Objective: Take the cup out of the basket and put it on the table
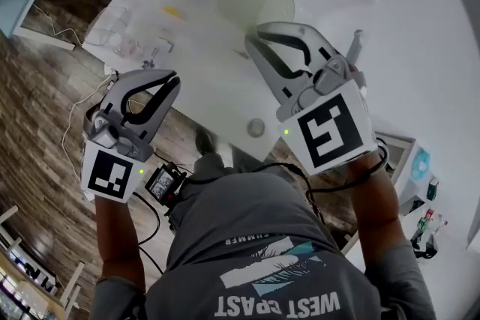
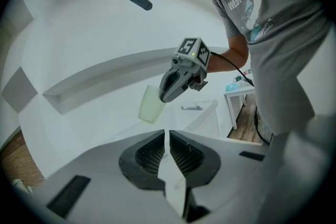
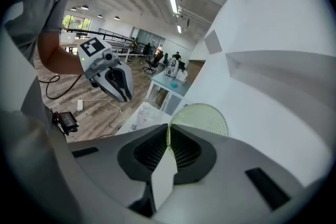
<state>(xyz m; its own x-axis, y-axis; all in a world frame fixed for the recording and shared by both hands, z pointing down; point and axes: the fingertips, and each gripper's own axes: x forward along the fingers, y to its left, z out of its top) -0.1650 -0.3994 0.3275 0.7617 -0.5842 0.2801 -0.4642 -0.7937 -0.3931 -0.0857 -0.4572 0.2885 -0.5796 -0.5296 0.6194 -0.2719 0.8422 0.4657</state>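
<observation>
Cup [image 1: 259, 5], pale green, hangs tilted above the white table [image 1: 420, 49], its rim pinched in the narrow jaws of the right gripper [image 3: 169, 136]. Beside the table's near edge, the left gripper [image 2: 166, 136] is closed and empty. Lifting looks done; setting it down remains.

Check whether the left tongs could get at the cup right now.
Probably yes. The cup hangs pinched by its rim in the right tongs, and nothing stands between it and the left tongs, though those are shut and must open first.
</observation>
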